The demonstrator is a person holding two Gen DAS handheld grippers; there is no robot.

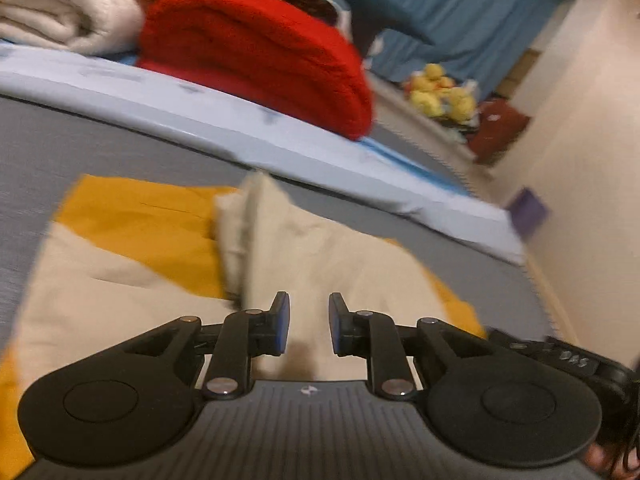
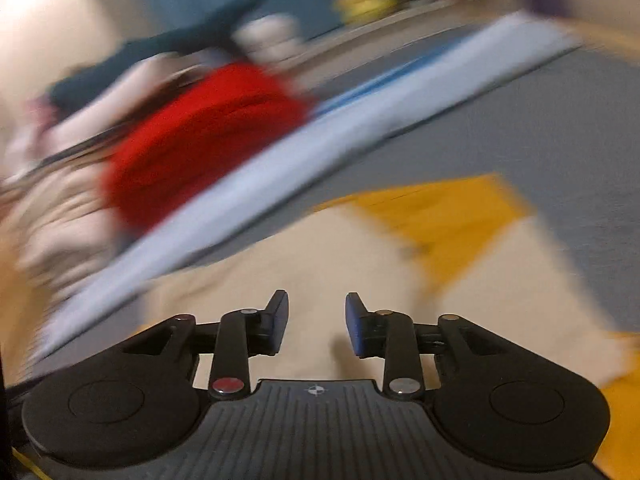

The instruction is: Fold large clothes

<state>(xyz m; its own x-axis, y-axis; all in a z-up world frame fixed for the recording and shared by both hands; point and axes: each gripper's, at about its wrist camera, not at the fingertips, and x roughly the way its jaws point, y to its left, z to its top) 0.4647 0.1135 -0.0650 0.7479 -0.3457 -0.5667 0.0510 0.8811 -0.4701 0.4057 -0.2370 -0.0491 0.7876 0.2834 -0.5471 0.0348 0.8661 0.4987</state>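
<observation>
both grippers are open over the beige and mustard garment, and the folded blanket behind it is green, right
Not quite: the folded blanket is red, as the left wrist view shows. The rest holds: the left gripper and right gripper are open over the beige and mustard garment.

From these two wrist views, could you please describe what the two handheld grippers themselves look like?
Both the left gripper and the right gripper are matte black, with a ribbed grey centre plate bearing a small crosshair mark, round side discs, silver rivets and blue-faced fingers. The right one has one red rivet.
</observation>
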